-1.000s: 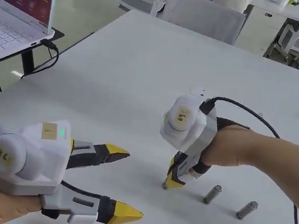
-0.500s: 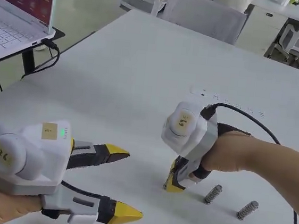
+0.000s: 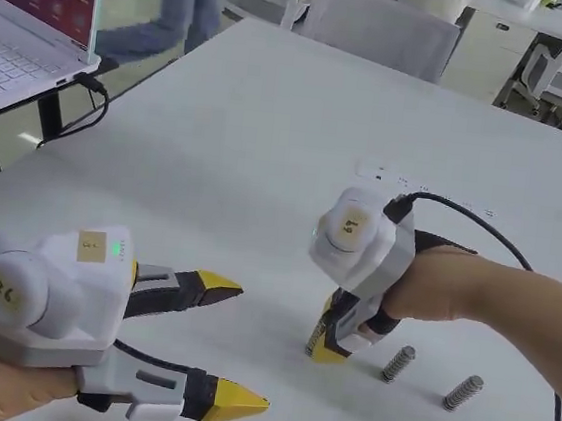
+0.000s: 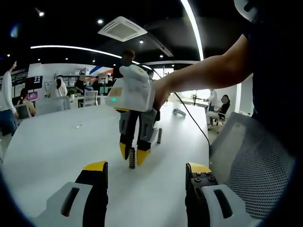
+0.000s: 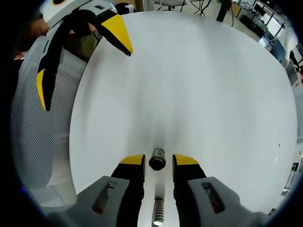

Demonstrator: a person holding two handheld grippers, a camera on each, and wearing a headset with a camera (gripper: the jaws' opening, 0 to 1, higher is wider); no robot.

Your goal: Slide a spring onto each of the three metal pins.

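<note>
- Spring [image 3: 316,337]: stands upright between the narrow jaws of the right tool [image 3: 322,348], gripped near the bench [image 3: 270,119], apparently ready for lifting.
- Second spring [image 3: 398,365] and third spring [image 3: 464,393] lie just beside it.
- Left tool [image 3: 247,346]: jaws wide, empty, well apart.
- Open bench ahead; laptop [image 3: 16,52] at the far left edge.

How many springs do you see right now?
3: one spring upright between the tips of the right gripper, two springs lying on the table beside it. More may be hidden.
</note>
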